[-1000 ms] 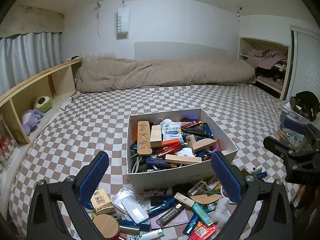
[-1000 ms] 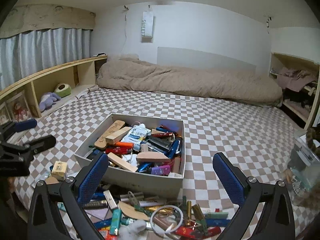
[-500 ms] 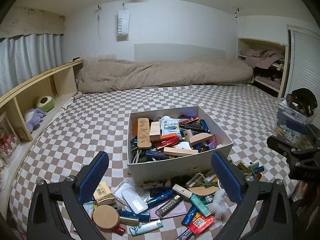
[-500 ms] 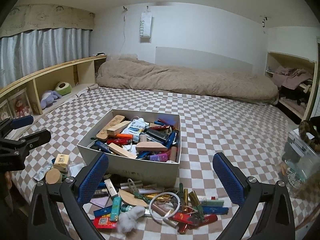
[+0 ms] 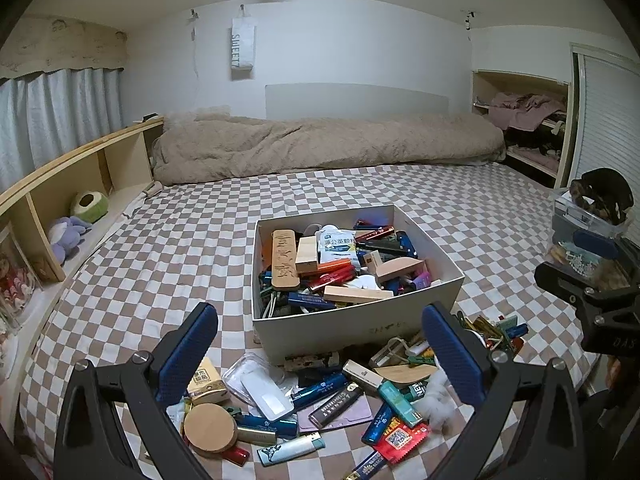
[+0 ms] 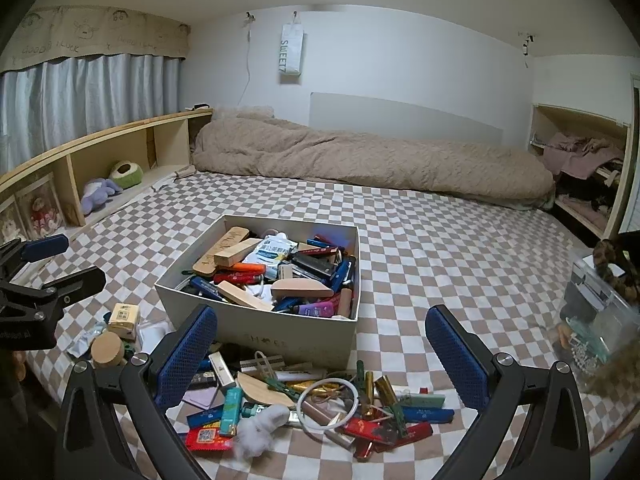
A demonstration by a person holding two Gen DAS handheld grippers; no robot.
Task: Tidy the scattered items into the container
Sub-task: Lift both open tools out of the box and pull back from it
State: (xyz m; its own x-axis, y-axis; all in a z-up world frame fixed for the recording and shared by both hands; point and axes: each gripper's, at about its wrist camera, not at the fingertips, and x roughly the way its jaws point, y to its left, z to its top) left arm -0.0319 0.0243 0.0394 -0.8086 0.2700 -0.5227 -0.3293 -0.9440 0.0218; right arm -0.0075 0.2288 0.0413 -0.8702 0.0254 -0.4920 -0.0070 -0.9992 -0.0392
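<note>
A white cardboard box (image 5: 352, 326) (image 6: 280, 330) sits on the checkered bed, heaped with lighters, wooden blocks and packets. Scattered items lie in front of it: a round cork disc (image 5: 210, 429), a small yellow carton (image 5: 206, 380), a clear plastic case (image 5: 260, 386), several lighters, a white ring (image 6: 327, 400) and a white fluff ball (image 6: 260, 424). My left gripper (image 5: 320, 360) is open and empty, above the pile. My right gripper (image 6: 320, 360) is open and empty, above the pile's right part. Each gripper shows at the other view's edge.
A beige duvet (image 6: 360, 160) lies along the far wall. A wooden shelf (image 5: 80, 184) with plush toys runs along the left. A clear storage bin (image 6: 600, 312) with clutter stands at the right bed edge. Open checkered bed surrounds the box.
Both grippers have pulled back and risen, so the box looks smaller and more of the scattered pile shows. Both stay open and empty.
</note>
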